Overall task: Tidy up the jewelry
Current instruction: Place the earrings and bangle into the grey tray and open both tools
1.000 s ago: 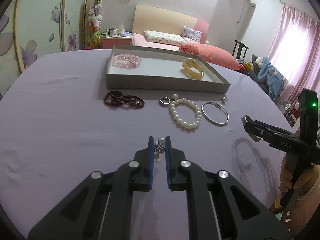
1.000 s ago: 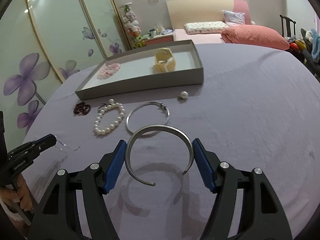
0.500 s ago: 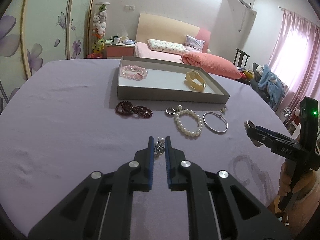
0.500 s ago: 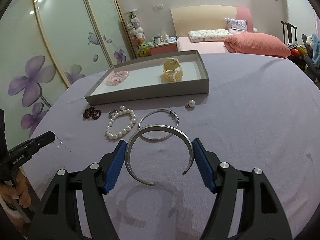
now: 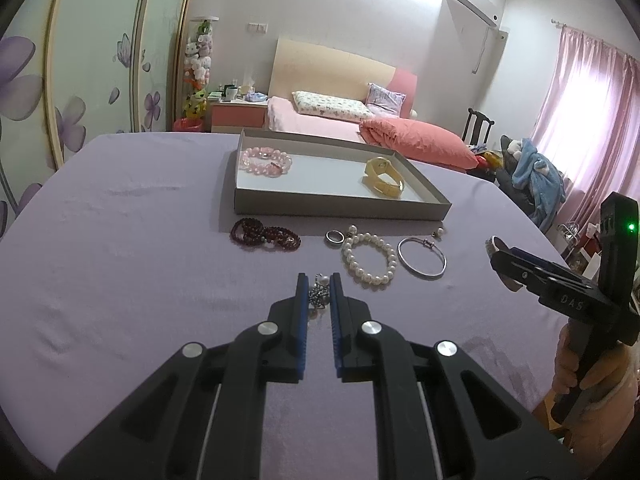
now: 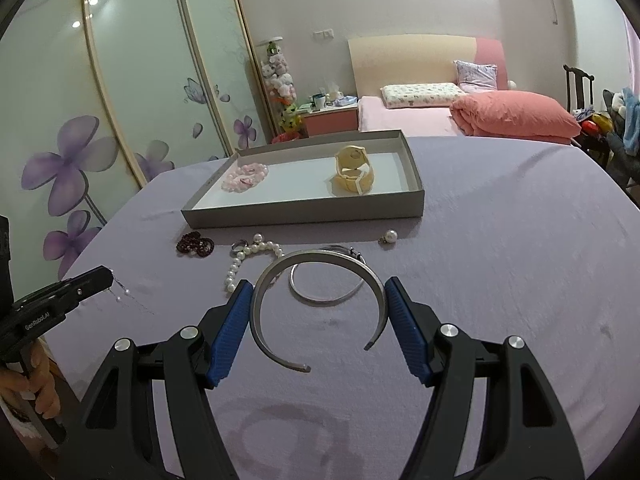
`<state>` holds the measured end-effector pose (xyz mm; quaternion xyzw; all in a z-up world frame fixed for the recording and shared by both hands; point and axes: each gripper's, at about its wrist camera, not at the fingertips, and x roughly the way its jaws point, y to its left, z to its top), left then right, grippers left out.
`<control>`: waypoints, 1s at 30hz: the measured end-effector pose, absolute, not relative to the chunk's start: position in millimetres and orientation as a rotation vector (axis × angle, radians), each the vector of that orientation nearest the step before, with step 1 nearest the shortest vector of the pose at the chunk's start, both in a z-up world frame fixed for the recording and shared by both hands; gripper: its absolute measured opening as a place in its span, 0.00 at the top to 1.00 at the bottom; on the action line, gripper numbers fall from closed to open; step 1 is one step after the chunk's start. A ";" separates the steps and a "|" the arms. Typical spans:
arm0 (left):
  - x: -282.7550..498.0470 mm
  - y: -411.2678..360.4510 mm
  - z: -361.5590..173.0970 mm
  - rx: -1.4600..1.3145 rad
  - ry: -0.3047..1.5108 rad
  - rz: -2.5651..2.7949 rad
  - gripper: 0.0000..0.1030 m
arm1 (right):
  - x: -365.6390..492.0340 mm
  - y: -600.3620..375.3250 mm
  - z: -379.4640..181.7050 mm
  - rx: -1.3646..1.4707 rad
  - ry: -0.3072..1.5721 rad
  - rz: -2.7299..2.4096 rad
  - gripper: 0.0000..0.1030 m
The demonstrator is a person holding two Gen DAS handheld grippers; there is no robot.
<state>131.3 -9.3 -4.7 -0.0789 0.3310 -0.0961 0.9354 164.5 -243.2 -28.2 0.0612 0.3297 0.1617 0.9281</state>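
Bedroom setting: a worktop (image 5: 120, 240) under lilac cloth carries a grey tray (image 6: 304, 216) ahead of both tools, already holding a pink bead bracelet (image 5: 266, 161) and a cream watch (image 6: 354, 172). Left tool (image 5: 319, 294) is clenched on a small sparkly chain piece (image 5: 318, 294), which trails fine links below the tips in the right view. Right tool (image 6: 320, 308) grips an open silver cuff (image 6: 320, 300) across its width, clear of the cloth. A pearl bracelet (image 5: 370, 260), a thin bangle (image 5: 422, 258), a ring (image 5: 334, 237) and dark red beads (image 5: 264, 234) lie between tools and tray. Judgement: carry both pieces forward over the near wall, lower, then release in a bare area apart from the watch, chain gathered. Legible writing: "DAS" and "GenRoboAI" on the tool bodies.
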 end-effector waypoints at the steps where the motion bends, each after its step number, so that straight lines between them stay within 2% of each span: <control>1: 130.6 -9.6 -4.2 -0.162 0.675 -0.197 0.89 | 164.5 -243.5 -28.0 0.127 0.675 0.333 0.34; 7: 129.7 -7.5 2.5 -0.167 0.646 -0.198 0.89 | 166.2 -245.2 -20.3 0.129 0.644 0.329 0.34; 14: 148.2 -2.7 32.3 -0.169 0.549 -0.170 0.89 | 177.1 -247.5 9.4 0.125 0.512 0.281 0.34; 21: 189.1 -10.1 59.9 -0.124 0.448 -0.150 0.89 | 203.5 -236.7 33.6 0.107 0.362 0.231 0.34; 30: 253.6 -20.5 69.1 -0.073 0.402 -0.123 0.89 | 256.2 -221.5 41.0 0.090 0.299 0.193 0.34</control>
